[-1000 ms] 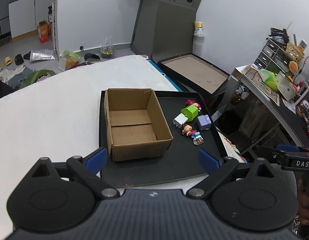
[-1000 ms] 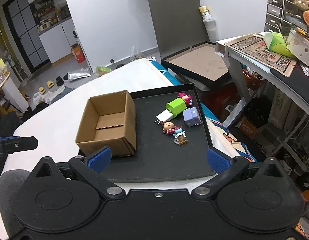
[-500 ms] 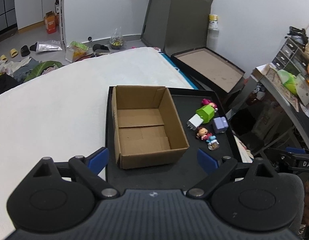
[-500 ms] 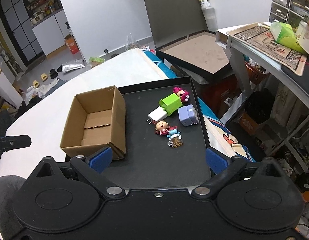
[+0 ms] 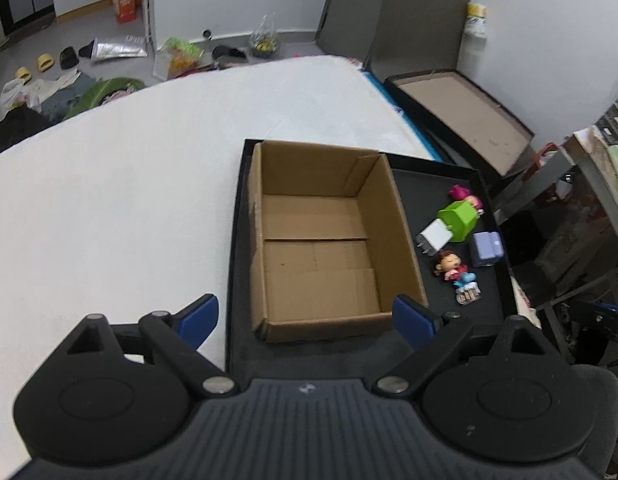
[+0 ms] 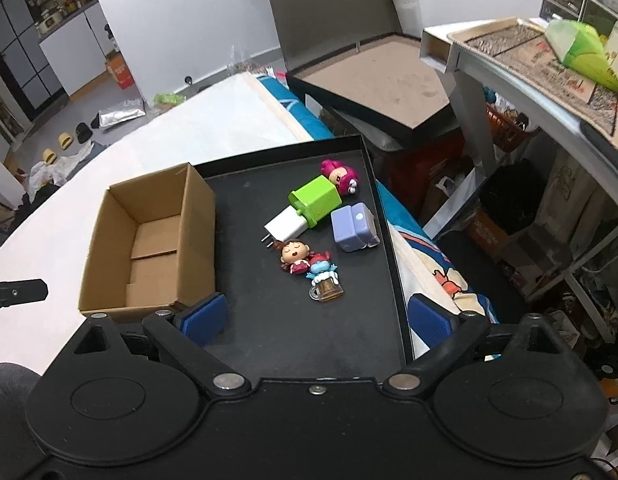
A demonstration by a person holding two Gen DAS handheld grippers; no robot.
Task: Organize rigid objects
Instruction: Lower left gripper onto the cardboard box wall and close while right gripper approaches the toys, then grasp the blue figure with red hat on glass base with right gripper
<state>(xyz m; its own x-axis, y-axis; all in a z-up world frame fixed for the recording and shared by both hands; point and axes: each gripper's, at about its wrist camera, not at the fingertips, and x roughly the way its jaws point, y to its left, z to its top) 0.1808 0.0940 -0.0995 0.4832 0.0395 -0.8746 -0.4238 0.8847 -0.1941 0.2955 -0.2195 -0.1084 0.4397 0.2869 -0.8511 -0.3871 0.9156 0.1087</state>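
Toys (image 6: 321, 224): clustered on black tray (image 6: 269, 332), beside the seemingly empty cardboard box (image 6: 149, 240).
Right tool (image 6: 315, 320): closing, nothing between.
Left tool (image 5: 305, 318): apart, unladen.

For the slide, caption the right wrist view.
Open right gripper above a black tray with small toys beside an empty cardboard box.

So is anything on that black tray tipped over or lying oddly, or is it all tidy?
The cardboard box stands upright and empty. Beside it, the small things lie loose in a cluster: the green box is tipped on its side over the white charger, and the doll figure lies on its back. Nothing looks spilled or broken.
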